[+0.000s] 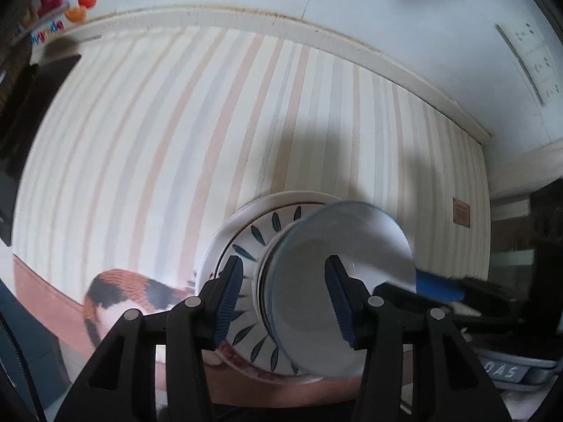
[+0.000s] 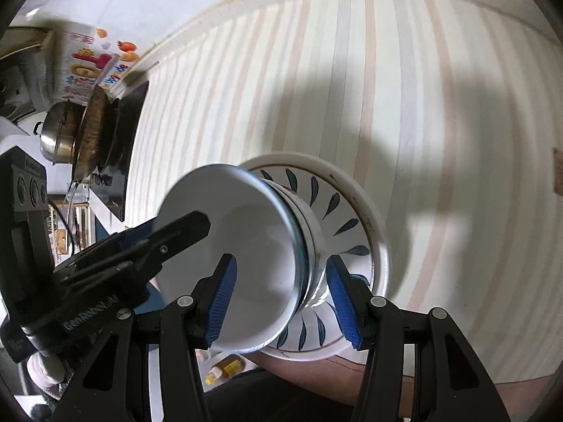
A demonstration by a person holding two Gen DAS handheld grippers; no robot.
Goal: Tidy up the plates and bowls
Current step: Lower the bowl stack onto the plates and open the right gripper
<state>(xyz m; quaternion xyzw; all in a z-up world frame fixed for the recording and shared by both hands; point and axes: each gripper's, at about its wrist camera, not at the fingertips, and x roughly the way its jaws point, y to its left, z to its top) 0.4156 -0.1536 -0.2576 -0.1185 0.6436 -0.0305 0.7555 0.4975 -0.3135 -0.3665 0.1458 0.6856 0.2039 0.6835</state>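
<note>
On the striped tablecloth (image 2: 404, 70), near a metal pot (image 2: 58, 137), the bowl (image 2: 253, 260) sits stacked on the plate (image 2: 366, 207), mouth facing both cameras, between the parted fingers of the left gripper (image 1: 285, 299) and right gripper (image 2: 281, 299).

Home kitchen, striped tablecloth (image 2: 404, 88), steel pot (image 2: 58, 137), stove (image 2: 121, 147)
</note>
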